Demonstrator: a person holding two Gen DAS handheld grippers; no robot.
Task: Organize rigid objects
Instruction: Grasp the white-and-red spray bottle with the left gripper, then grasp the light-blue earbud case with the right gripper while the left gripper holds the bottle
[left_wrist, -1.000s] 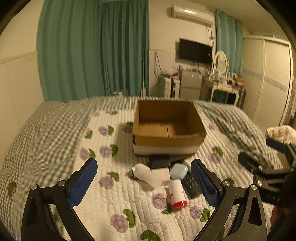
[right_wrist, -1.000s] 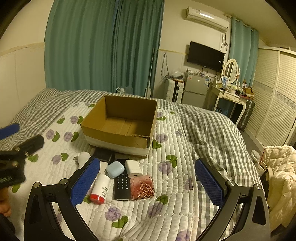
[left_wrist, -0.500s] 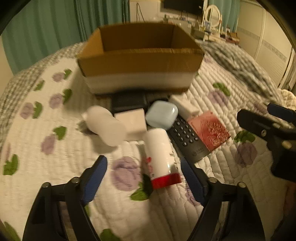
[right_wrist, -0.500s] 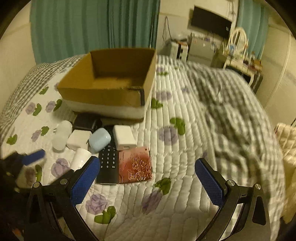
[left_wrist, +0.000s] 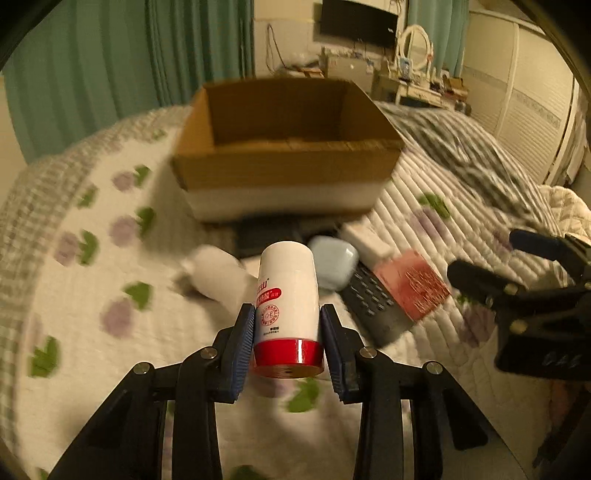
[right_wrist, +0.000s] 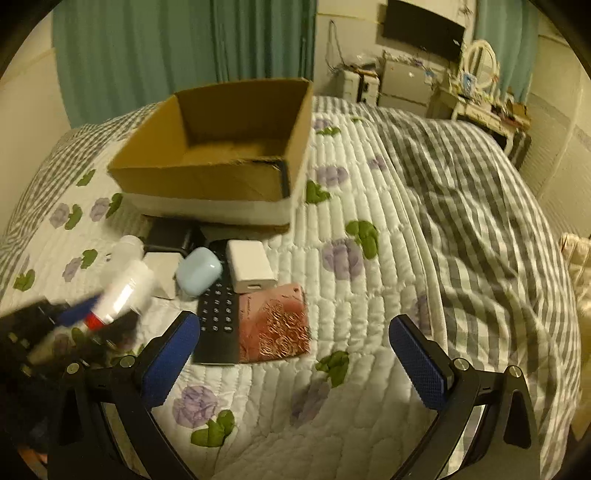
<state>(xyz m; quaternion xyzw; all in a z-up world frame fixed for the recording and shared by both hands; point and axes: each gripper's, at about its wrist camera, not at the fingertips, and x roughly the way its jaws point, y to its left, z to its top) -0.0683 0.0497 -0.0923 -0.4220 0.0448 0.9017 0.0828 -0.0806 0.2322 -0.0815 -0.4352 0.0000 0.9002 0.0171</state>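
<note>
My left gripper (left_wrist: 288, 325) is shut on a white bottle with a red cap (left_wrist: 287, 306) and holds it above the quilt; it also shows blurred in the right wrist view (right_wrist: 122, 291). An open cardboard box (left_wrist: 288, 147) stands beyond it. On the quilt lie a white bottle (left_wrist: 214, 273), a light blue case (right_wrist: 199, 271), a white adapter (right_wrist: 249, 266), a black remote (right_wrist: 218, 317) and a pink packet (right_wrist: 273, 325). My right gripper (right_wrist: 295, 354) is open and empty, low over the quilt in front of the packet.
A black flat item (right_wrist: 168, 234) and a white square box (right_wrist: 160, 266) lie by the cardboard box (right_wrist: 221, 147). A grey checked blanket (right_wrist: 461, 206) covers the bed's right side. Curtains, a dresser and a wardrobe stand behind.
My left gripper closed on the red-capped bottle and lifted it off the quilt. My right gripper moved lower and closer to the pile of items.
</note>
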